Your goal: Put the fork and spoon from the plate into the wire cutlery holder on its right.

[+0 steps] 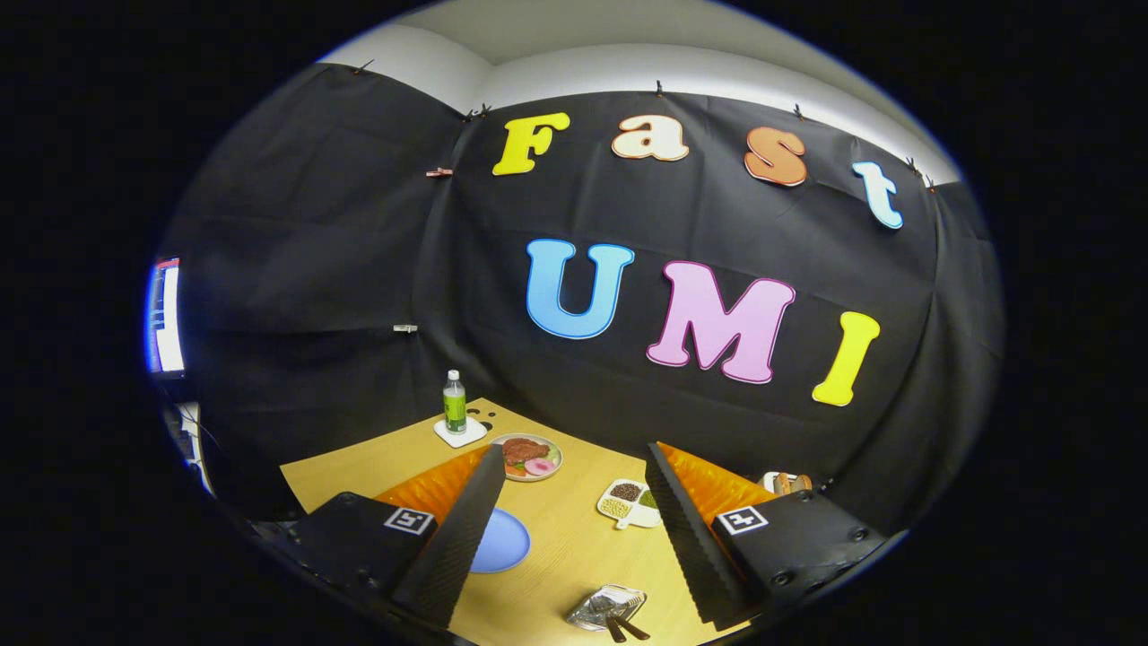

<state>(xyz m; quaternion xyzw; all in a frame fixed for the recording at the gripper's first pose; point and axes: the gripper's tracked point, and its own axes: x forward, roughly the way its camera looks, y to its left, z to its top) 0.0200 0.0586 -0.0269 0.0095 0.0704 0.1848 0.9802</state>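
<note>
- While the hand-held gripper (574, 529) is held high above the wooden surface (565, 547), its two fingers stand wide apart and released, with nothing between the pads.
- A silvery wire cutlery holder (605, 606) lies near the closest edge of the surface, below and between the fingertips, slightly toward the right finger (686, 529).
- Two dark handles (623, 628) project from the holder toward the near edge. They are too small to identify as fork or spoon.
- A blue plate (504, 541) sits just left of the holder, partly hidden behind the left finger (457, 529). No cutlery can be made out on its visible part.
- Governing relation: holder and plate both lie below the fingertips, not ahead of them, so the tool's long axis points over them toward the booth wall. The judgement is that a downward tilt and descent would be needed before any grasp.
- The handles appear to run roughly toward the near edge, about in line with the fingers. The judgement is that a rotated approach across them would suit a pinch.
- Other items farther along the surface: a food plate (529, 456), a divided snack tray (628, 502), and a bottle (455, 404) on a white coaster (460, 434) near the far left corner.
- Task status, as a judgement: possibly already advanced, since handles show at the holder.
</note>
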